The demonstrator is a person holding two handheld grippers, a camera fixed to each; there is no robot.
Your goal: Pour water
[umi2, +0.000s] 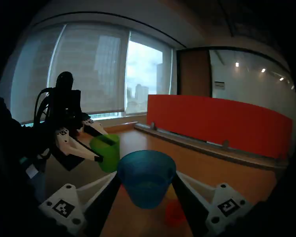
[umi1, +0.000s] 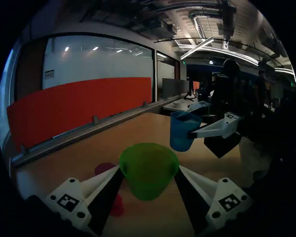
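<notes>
My left gripper (umi1: 148, 173) is shut on a green plastic cup (umi1: 149, 170), held upright above the wooden table (umi1: 108, 146). Farther off at the right of the left gripper view, the right gripper (umi1: 193, 132) holds a blue cup (umi1: 182, 130) upright. In the right gripper view the right gripper (umi2: 147, 179) is shut on that blue cup (umi2: 147, 177), its mouth open toward me. The left gripper (umi2: 98, 152) shows at the left there, gripping the green cup (umi2: 107, 151). The two cups are apart, side by side in the air.
A red cup (umi2: 174, 212) and a yellow item behind the blue cup lie on the table below. Pink-red shapes (umi1: 104, 168) rest on the table under the green cup. A red partition (umi1: 81, 106) with a rail runs along the table's far edge. Windows (umi2: 108, 83) stand behind.
</notes>
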